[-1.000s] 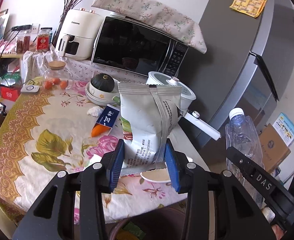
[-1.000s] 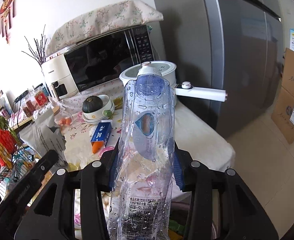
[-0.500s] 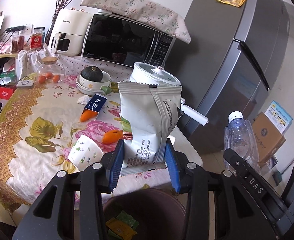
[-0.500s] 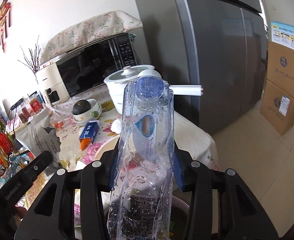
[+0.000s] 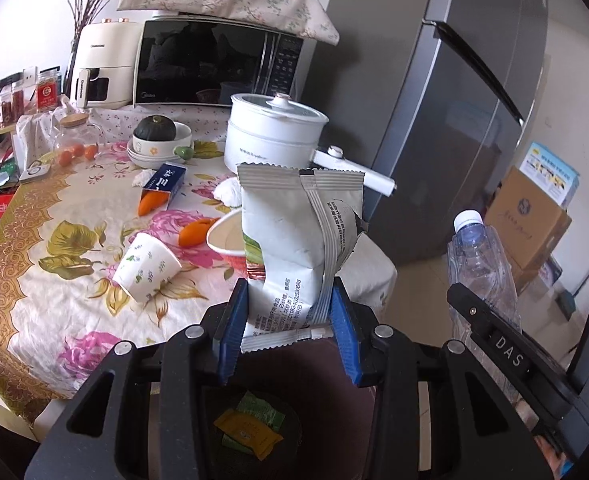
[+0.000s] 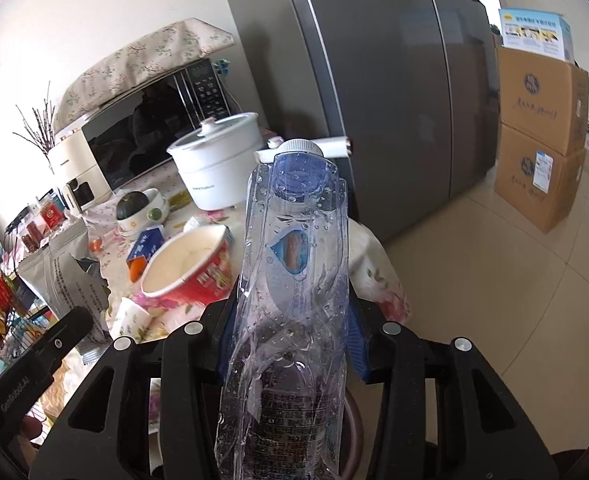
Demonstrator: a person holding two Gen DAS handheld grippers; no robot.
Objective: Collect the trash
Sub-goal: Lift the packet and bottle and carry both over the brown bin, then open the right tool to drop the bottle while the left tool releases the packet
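Two pieces in hand: left hand-held gripper [image 5: 288, 332] clamps the snack bag [image 5: 300, 240], right hand-held gripper [image 6: 290, 332] the crushed water bottle [image 6: 294, 280], both over the bin [image 5: 254, 420]. Noodle cup [image 6: 186, 268], paper cup [image 5: 146, 266] wait on the worktop [image 5: 34, 240].

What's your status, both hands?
Left hand-held gripper shut on snack bag. Right hand-held gripper shut on plastic bottle. Bin below, unobstructed.
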